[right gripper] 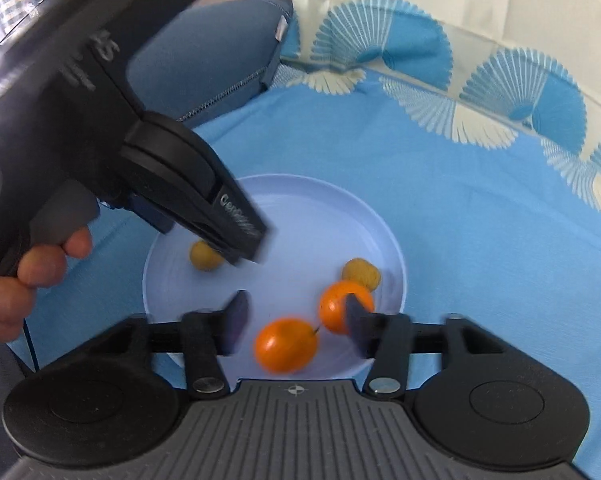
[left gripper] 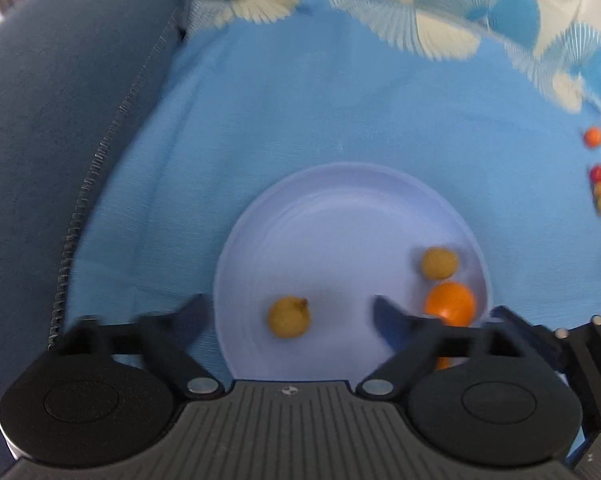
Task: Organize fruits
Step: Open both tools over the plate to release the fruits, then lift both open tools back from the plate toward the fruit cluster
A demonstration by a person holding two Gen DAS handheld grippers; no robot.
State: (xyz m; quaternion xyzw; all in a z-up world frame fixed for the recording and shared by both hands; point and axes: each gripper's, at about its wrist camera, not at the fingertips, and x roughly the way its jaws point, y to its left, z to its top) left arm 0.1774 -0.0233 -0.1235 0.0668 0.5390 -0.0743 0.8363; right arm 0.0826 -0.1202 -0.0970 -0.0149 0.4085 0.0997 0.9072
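A pale blue plate (left gripper: 340, 220) lies on the blue cloth. My left gripper (left gripper: 290, 312) hangs open over the plate's near side, and a small yellow fruit (left gripper: 289, 317) lies on the plate between its wide-spread fingers, touching neither. A second yellow fruit (left gripper: 439, 263) and an orange fruit (left gripper: 450, 303) rest near the plate's right rim. In the right wrist view my right gripper (right gripper: 296, 316) is open; an orange fruit (right gripper: 286, 345) sits between its pads with a gap on each side. Another orange fruit (right gripper: 336, 304) is partly hidden behind the right finger.
Several small red, orange and yellow fruits (left gripper: 600, 188) lie on the cloth (left gripper: 300, 100) far to the right of the plate. A dark blue cushion (left gripper: 60, 120) rises along the left. A person's hand (right gripper: 20, 284) grips the left gripper's handle beside the plate.
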